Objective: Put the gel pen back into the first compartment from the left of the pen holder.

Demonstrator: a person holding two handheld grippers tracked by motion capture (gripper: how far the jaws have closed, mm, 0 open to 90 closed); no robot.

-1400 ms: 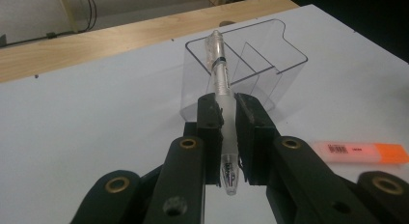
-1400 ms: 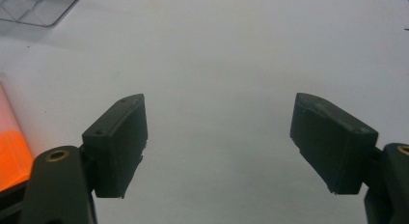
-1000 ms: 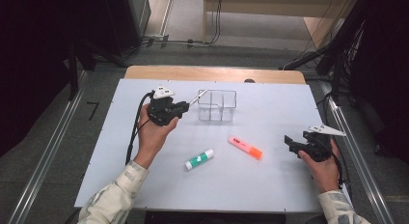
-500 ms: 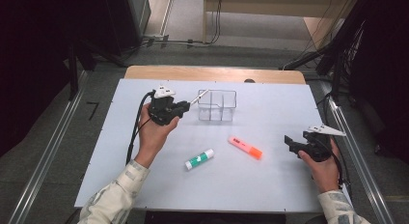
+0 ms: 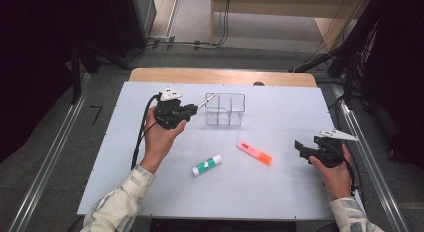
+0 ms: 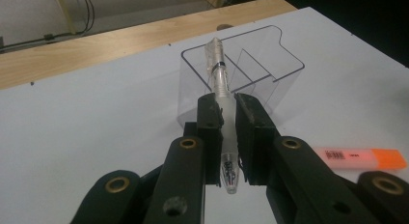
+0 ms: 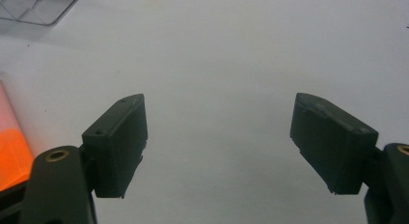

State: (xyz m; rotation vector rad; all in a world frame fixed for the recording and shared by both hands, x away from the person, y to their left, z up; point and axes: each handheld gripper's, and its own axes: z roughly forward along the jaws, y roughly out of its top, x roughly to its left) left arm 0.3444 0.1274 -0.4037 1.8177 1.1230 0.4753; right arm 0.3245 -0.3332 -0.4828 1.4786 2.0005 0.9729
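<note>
A: Where is the clear pen (image 6: 223, 96) being held?
B: Clamped by the left gripper (image 6: 225, 119), over the clear organizer's (image 5: 226, 110) near rim.
A: The right gripper (image 7: 219, 142)?
B: Being held wide open, empty, over bare table (image 5: 280, 192).

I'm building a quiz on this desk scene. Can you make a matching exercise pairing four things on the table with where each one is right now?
Things:
1. pen
2. clear organizer
3. orange highlighter
4. glue stick

Places:
A. lying flat nearest the person's left forearm
B. clamped in the left gripper
C. standing toward the far side of the white table
D. lying flat between the glue stick and the right gripper

Pairs: 1-B, 2-C, 3-D, 4-A
</note>
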